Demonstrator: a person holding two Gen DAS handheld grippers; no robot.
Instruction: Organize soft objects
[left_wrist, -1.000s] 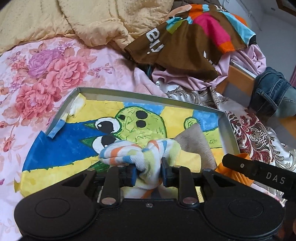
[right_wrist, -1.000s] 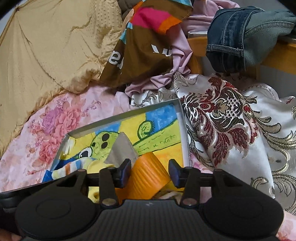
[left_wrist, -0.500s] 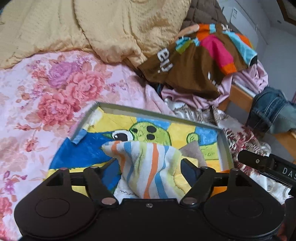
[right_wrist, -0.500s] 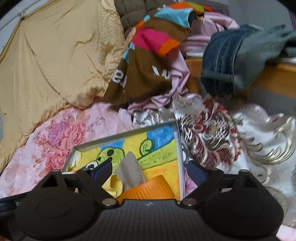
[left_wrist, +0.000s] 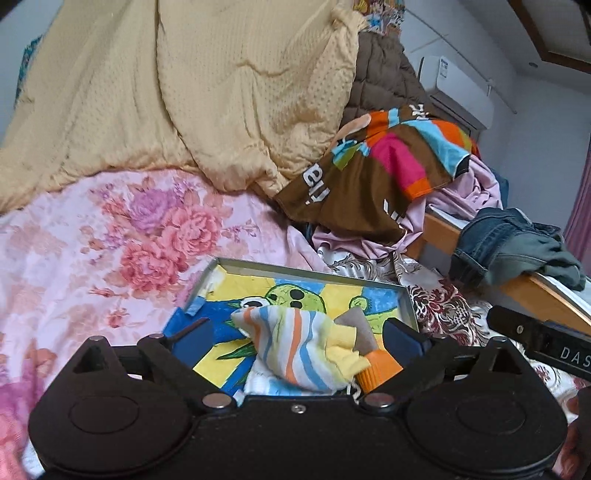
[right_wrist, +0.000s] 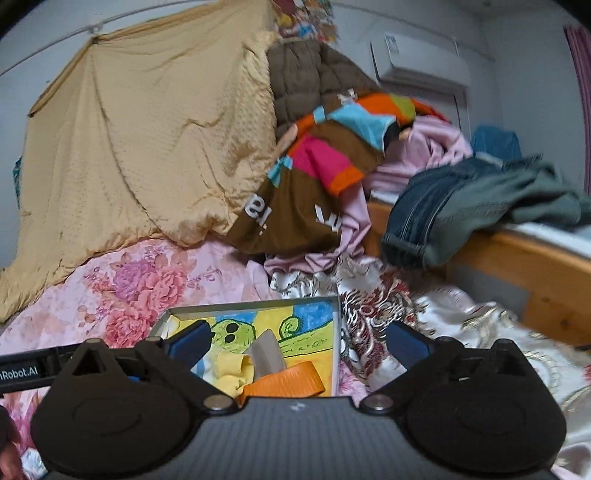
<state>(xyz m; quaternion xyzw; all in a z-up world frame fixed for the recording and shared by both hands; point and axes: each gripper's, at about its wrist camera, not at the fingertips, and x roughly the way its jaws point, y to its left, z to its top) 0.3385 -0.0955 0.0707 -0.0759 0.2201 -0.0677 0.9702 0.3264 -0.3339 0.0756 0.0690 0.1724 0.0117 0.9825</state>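
A shallow metal tray (left_wrist: 306, 271) with a cartoon picture on its bottom lies on the bed. In it lie a striped cloth (left_wrist: 295, 350), a yellow cloth (left_wrist: 347, 354), a grey cloth (left_wrist: 356, 325) and an orange ribbed cloth (left_wrist: 380, 365). My left gripper (left_wrist: 299, 338) hangs above the striped cloth, its jaws opening wide, and its pads do not touch the cloth. My right gripper (right_wrist: 299, 343) hovers over the tray's (right_wrist: 255, 306) near end, its jaws also opening. The orange cloth (right_wrist: 288, 380) lies loose below it.
A yellow quilt (left_wrist: 184, 92) hangs behind the floral sheet (left_wrist: 110, 240). A brown multicoloured shirt (left_wrist: 369, 184) and pink clothes are piled at the back right. Jeans (left_wrist: 509, 243) drape over a wooden rail. A brocade cloth (right_wrist: 388, 306) lies right of the tray.
The left gripper let go of the striped cloth and the right let go of the orange cloth. Both opened wide and drew back and up; the cloths stayed in the tray.
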